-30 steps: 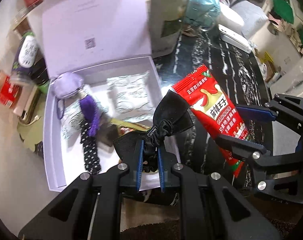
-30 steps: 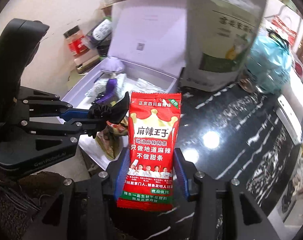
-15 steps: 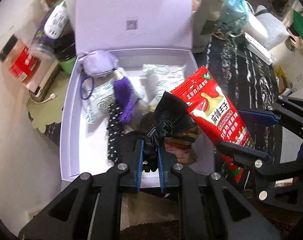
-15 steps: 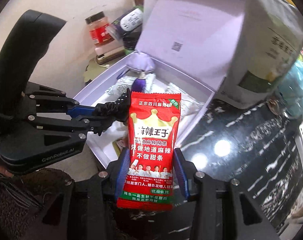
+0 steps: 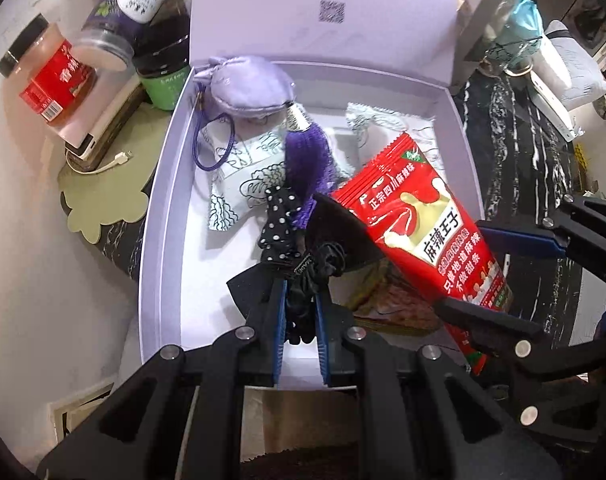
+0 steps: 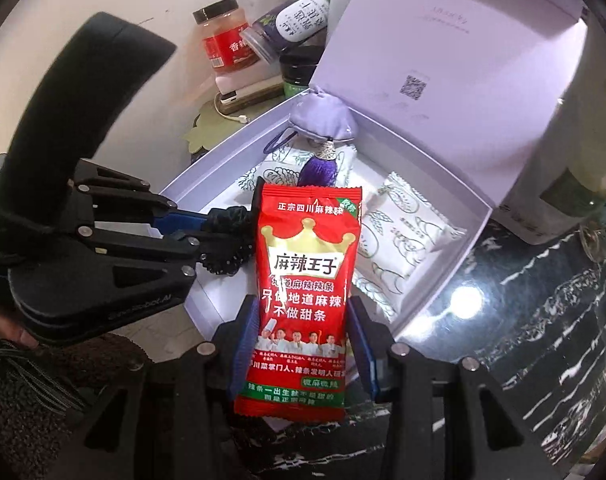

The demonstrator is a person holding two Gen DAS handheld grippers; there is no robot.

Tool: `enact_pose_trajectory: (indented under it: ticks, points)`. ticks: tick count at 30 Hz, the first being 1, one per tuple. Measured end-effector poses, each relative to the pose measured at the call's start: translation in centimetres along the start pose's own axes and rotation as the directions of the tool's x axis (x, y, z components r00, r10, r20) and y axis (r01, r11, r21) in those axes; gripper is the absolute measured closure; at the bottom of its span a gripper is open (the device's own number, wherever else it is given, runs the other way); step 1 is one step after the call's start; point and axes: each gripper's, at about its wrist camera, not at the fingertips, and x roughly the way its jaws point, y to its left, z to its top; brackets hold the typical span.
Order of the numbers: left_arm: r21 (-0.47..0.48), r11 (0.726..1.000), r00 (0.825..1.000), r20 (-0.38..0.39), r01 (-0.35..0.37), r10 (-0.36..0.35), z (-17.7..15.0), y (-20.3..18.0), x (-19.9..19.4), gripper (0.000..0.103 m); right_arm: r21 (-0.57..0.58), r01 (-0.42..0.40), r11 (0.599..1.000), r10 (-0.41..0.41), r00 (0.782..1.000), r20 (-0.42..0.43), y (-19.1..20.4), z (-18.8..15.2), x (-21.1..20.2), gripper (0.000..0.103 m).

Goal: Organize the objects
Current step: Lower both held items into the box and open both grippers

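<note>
My left gripper (image 5: 299, 312) is shut on a black hair bow (image 5: 335, 240) and holds it over the near part of the open lilac box (image 5: 159, 208). My right gripper (image 6: 303, 340) is shut on a red snack packet (image 6: 305, 264), held upright above the box's near right side; the packet also shows in the left wrist view (image 5: 423, 224). In the box lie a lilac pouch (image 5: 243, 84) with a purple tassel (image 5: 307, 164), a black polka-dot bow (image 5: 279, 228), white printed sachets (image 6: 399, 228) and a brownish packet (image 5: 387, 300).
Left of the box stand a red-labelled jar (image 5: 51, 76), a tilted purple canister (image 5: 123, 20) and a green-labelled jar (image 5: 167, 80) on a phone and a green mat (image 5: 103, 196). A large white bag (image 6: 575, 152) and teal item (image 5: 519, 24) sit right, on black marble.
Both grippers have moved left and over the box with their loads still held; the box now lies more squarely under them, and the packet now hangs above its interior.
</note>
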Motion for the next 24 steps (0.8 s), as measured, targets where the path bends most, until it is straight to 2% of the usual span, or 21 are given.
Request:
enact_pose_trajectory:
  ticks: [10, 24]
  points:
    - [-0.017, 1.0, 0.998, -0.067, 0.012, -0.013, 0.6, 1.9, 3.2, 0.09, -0.01, -0.042, 0.999, 0.042, 0.998, -0.041, 0.4, 1.3, 2.3, 0.059]
    - [-0.002, 0.999, 0.996, -0.082, 0.034, -0.034, 1.7, 2.5, 5.1, 0.086, 0.018, -0.065, 0.998, 0.066, 0.996, -0.067, 0.2, 2.4, 3.4, 0.056]
